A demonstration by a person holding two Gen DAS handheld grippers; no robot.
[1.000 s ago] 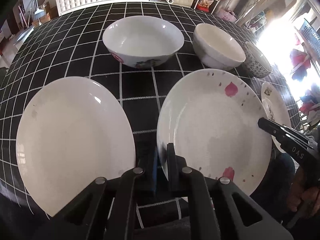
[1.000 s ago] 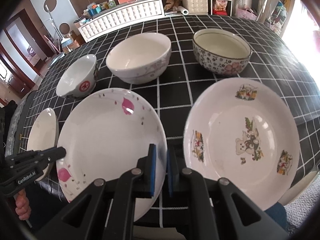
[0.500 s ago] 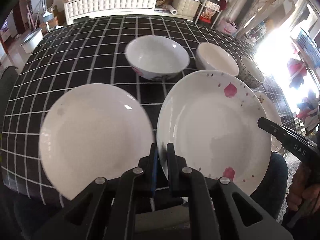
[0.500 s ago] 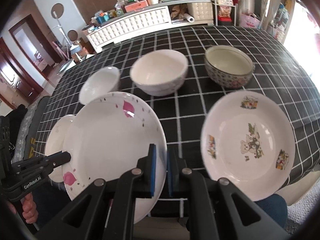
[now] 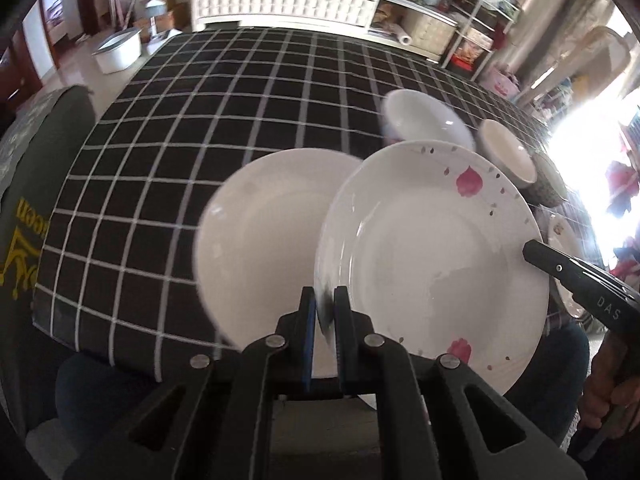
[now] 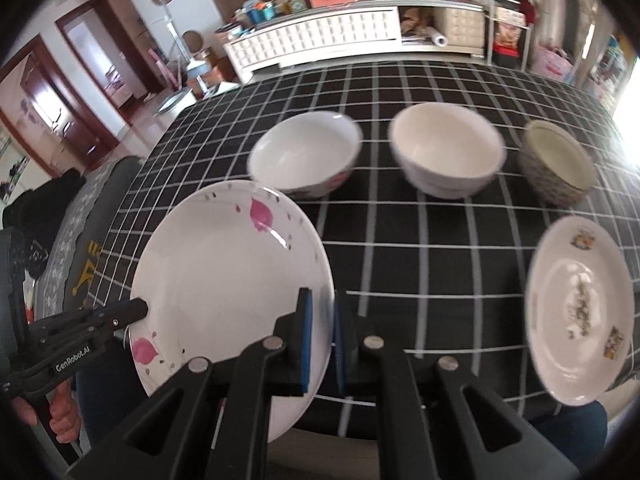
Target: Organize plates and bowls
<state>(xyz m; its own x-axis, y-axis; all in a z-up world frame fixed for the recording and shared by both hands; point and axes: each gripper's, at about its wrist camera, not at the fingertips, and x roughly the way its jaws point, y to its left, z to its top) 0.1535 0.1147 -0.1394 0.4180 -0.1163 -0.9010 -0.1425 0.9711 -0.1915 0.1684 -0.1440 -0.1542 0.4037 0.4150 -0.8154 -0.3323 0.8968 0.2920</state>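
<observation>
Left wrist view: a round white ceramic plate with pink petal marks hangs clear of the black tablecloth with a white grid, pinched at opposite edges by two black handheld grippers. The left gripper has its blue-padded jaws nearly closed on the plate's near-left rim; the right gripper grips the far-right rim, its jaws closed to about the rim's thickness in its own camera. Just beside the lifted plate, and partly covered by it from this angle, lies a plain white round plate flat on the cloth, which looks the likely place to set it down.

From the right wrist view, the petal plate is tilted, with the right gripper clamped on its rim and the left gripper holding the opposite side, a hand on its handle. A white oval plate with cartoon prints sits alone at the table's near right edge. Behind stand three bowls, well apart: a white bowl with a red mark on its side, a plain white deep bowl and a dark floral-patterned bowl.

Organizing appears to be at an early stage: no stack is formed, one plate is in the air, another plate and all three bowls are unsorted. Motion blur softens the bowls, so their patterns are uncertain.
</observation>
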